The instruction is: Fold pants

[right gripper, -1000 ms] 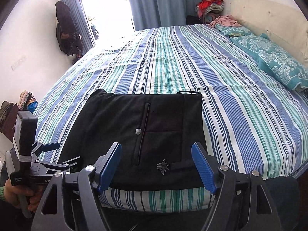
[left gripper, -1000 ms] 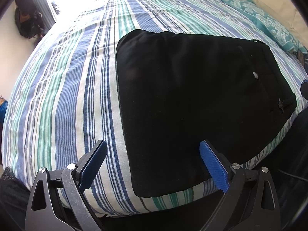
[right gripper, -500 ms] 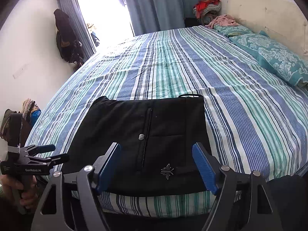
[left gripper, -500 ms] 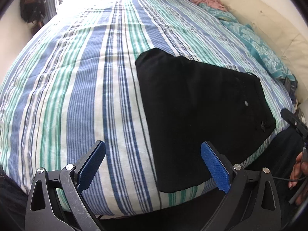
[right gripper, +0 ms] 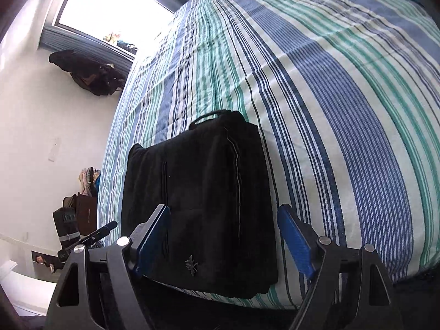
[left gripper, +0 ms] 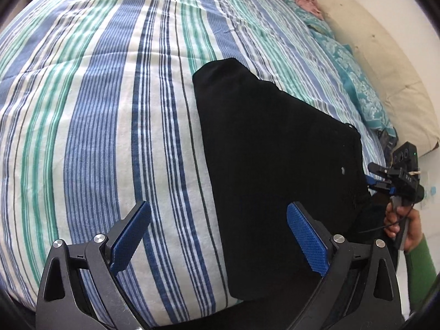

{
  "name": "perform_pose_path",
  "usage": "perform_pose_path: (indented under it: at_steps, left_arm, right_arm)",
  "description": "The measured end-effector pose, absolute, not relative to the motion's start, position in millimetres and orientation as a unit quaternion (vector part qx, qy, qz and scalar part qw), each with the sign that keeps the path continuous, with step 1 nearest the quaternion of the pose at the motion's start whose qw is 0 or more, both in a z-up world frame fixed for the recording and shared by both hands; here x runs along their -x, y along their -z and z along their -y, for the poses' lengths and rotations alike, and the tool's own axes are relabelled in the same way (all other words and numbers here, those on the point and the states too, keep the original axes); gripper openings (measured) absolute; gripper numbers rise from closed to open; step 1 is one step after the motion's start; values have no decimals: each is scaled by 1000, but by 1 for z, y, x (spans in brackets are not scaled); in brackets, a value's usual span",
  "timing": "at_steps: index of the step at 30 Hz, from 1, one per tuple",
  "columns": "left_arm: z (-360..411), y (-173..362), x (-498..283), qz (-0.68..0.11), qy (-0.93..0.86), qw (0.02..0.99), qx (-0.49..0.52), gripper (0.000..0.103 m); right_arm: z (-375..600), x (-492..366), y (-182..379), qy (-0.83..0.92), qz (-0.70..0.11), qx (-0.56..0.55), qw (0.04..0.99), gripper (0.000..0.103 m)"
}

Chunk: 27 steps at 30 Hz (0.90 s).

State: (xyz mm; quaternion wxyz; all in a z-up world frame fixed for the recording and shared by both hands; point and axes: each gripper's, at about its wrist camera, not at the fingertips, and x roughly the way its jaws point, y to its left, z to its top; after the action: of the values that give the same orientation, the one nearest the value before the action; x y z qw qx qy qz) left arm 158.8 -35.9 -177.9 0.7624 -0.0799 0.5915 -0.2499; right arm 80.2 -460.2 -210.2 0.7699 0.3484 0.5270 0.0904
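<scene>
Black pants (left gripper: 275, 165) lie folded into a thick rectangle on the striped bedspread (left gripper: 96, 110), close to the near edge of the bed. My left gripper (left gripper: 218, 214) is open above that edge, its right finger over the pants' left side and its left finger over bare bedspread. In the right wrist view the pants (right gripper: 198, 187) show a small metal emblem near the front. My right gripper (right gripper: 222, 217) hangs low over their near end with the jaws opening; the fabric lies between and beneath the pads, which do not press on it. A hand in a green sleeve (left gripper: 420, 258) holds it.
Teal patterned pillows (left gripper: 357, 90) and a cream headboard (left gripper: 385, 63) are at the bed's far right. A bright window (right gripper: 110, 8), dark clothes hanging on the wall (right gripper: 88, 74) and a pile of belongings (right gripper: 82, 200) lie beyond the bed's left side.
The right gripper has dropped closer to the pants and rolled, tilting its view. The left gripper has slid left along the bed edge, so the pants sit further right. The pants have not moved.
</scene>
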Motion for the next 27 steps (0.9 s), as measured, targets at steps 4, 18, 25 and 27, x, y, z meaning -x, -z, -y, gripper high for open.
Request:
perform_pose_path:
  at_steps: [4,18,25,27]
  left_arm:
    - [56,200,-175,-614,229,752,69,100]
    - [86,115,-159,-539,277,793,57,19]
    - [41,56,-234,-474,243,844,59,20]
    - [38,59,-262,-464,220,857,44,24]
  right_arm:
    - [458,-98,237,-93,-554,-354,748,82]
    - [396,-92,204,-205,-483,-356,773,39]
    - [360,-169,140,-246,-426,-322,809,39]
    - [351,-205,138,-244,-422,-317,814,40]
